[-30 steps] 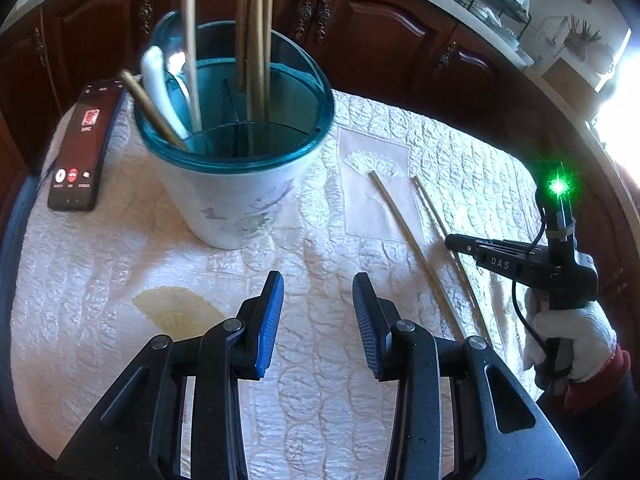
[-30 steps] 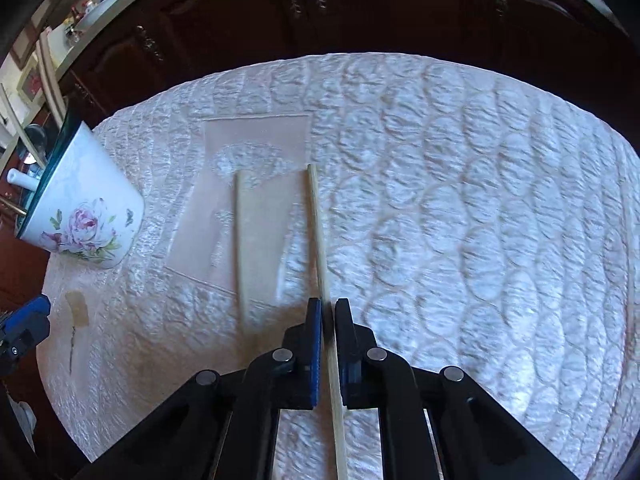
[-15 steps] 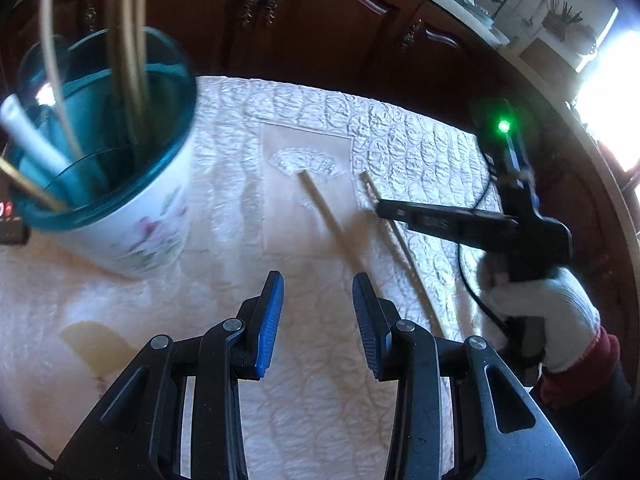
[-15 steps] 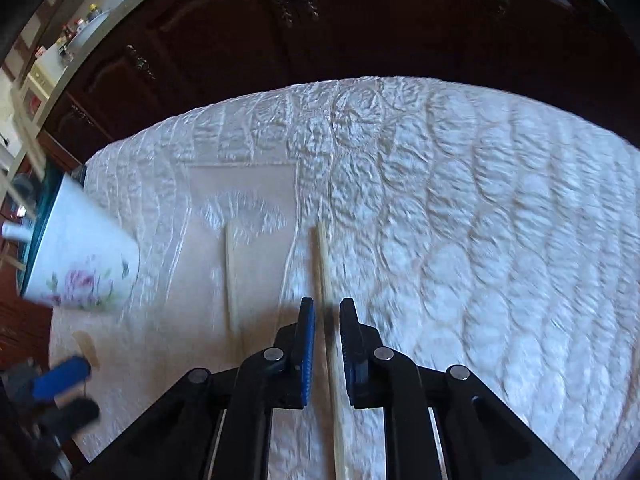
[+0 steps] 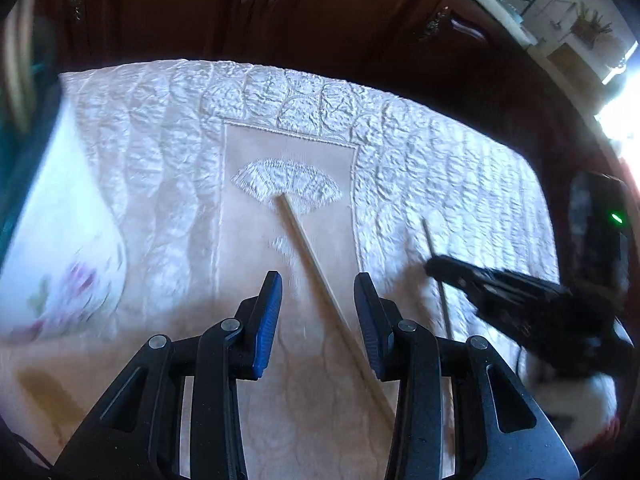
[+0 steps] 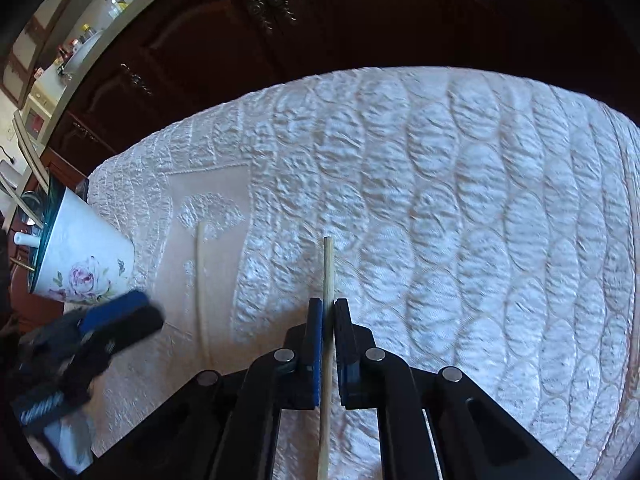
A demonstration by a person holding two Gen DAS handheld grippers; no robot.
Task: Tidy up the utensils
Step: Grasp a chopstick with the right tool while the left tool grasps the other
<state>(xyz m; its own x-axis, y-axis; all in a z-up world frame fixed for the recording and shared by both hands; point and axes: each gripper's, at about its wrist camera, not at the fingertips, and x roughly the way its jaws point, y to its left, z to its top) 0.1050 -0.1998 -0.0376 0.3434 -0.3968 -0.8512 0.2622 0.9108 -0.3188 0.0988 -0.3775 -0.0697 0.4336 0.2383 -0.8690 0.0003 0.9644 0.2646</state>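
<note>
Two pale wooden chopsticks are on a white quilted tablecloth [image 6: 480,240]. My right gripper [image 6: 329,302] is shut on one chopstick [image 6: 328,264], which runs straight out between its pads. The same gripper [image 5: 432,268] shows blurred in the left wrist view, held by a gloved hand [image 5: 572,400]. My left gripper [image 5: 318,280] hovers over the other chopstick [image 5: 308,248]; its jaws are opening and the stick lies on the cloth below the gap, untouched. A white floral cup [image 6: 84,256] with a teal rim stands at the left and holds several utensils.
Dark wooden cabinet doors [image 5: 320,12] run along the table's far edge. The cup [image 5: 60,240] is close on the left of my left gripper [image 6: 136,308]. A beige embroidered panel [image 5: 288,168] lies under the left chopstick. Quilted cloth stretches to the right.
My left gripper swung right, away from the cup, to above the left chopstick. The right jaws parted slightly, then shut on the right chopstick, and the right gripper shifted along the table.
</note>
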